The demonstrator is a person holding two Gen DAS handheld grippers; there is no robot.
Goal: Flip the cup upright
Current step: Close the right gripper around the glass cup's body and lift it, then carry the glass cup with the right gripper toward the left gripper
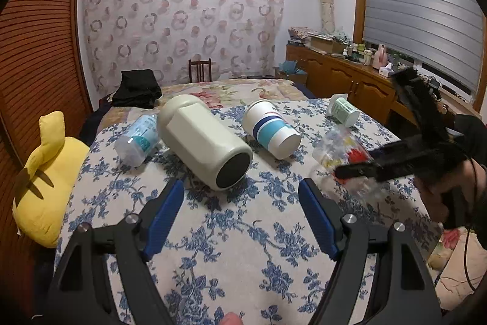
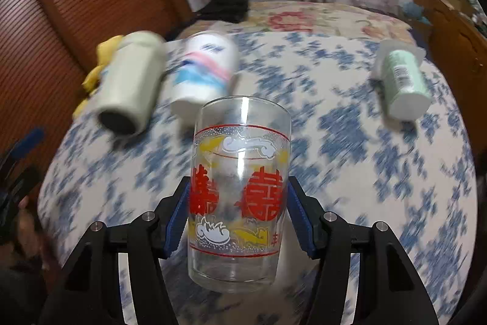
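A clear glass cup (image 2: 239, 194) with red characters and yellow and white patterns is clamped between the blue pads of my right gripper (image 2: 239, 206). It is held above the blue-flowered bedspread (image 2: 365, 157), mouth toward the far side. In the left wrist view the same glass (image 1: 341, 154) is blurred at the right, in the right gripper (image 1: 353, 171). My left gripper (image 1: 242, 197) is open and empty, low over the bedspread, just in front of the cream bottle (image 1: 204, 142).
Lying on the bedspread: a cream bottle with a dark base, a white paper cup with blue stripes (image 1: 271, 128), a clear plastic bottle (image 1: 138, 140) and a green-labelled cup (image 1: 344, 108). A yellow plush (image 1: 45, 178) sits at the left edge. Wooden cabinets (image 1: 350, 81) stand at the right.
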